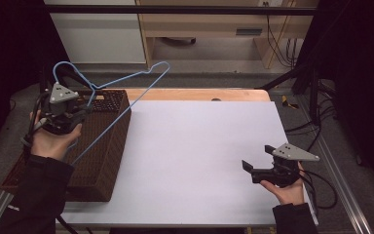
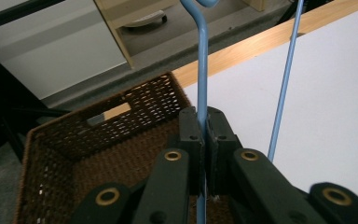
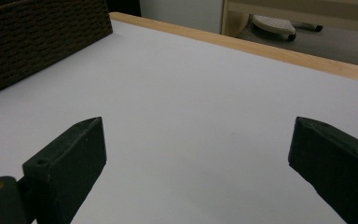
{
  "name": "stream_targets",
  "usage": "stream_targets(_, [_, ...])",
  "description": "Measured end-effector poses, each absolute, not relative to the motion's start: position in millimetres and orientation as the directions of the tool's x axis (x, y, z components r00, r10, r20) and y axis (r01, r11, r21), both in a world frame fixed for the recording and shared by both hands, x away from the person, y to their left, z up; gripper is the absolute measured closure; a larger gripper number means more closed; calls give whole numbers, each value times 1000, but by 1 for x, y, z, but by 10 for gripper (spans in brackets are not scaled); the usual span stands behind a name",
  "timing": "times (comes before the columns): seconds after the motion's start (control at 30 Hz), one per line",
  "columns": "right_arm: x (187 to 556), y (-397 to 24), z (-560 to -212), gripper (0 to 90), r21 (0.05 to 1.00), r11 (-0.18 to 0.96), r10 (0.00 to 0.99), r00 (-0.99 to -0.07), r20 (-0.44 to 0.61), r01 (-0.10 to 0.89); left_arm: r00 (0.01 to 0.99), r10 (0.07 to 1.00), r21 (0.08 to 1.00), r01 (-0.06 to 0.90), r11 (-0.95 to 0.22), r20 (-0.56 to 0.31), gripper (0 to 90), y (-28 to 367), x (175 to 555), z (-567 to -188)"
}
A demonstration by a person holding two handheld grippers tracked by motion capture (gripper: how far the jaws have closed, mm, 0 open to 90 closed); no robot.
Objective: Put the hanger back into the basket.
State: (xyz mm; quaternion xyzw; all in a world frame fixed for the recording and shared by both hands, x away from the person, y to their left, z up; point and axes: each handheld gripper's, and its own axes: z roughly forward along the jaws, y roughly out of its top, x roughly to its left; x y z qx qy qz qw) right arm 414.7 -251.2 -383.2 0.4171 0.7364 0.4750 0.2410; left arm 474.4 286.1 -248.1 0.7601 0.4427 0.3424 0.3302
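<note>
A light blue wire hanger [image 1: 126, 78] is held up in the air over the brown wicker basket [image 1: 107, 146] at the table's left. My left gripper [image 1: 80, 112] is shut on the hanger's stem [image 2: 202, 70] just below the hook, with the jaws pressed together around the wire. One side wire [image 2: 284, 84] slants down past the basket's edge. My right gripper [image 1: 258, 165] hovers low over the white table top [image 1: 199, 146] at the right, open, with nothing between its jaws. Its wide-apart fingertips [image 3: 79, 144] face the basket [image 3: 37, 42].
The table has a wooden back edge [image 1: 195, 93]. Beyond it are a cabinet [image 1: 102, 34], a wooden shelf unit [image 1: 214, 24] and cables [image 1: 282, 44] on the floor. A black frame bar [image 1: 175, 9] runs overhead. Dark curtains flank both sides.
</note>
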Motion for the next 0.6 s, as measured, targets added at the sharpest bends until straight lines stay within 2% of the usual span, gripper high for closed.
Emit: stream_targets(0.6, [415,-251,-384,45,901,203,843,-536,39,385,288,918,769,508,-388,272,870,343,484,-264])
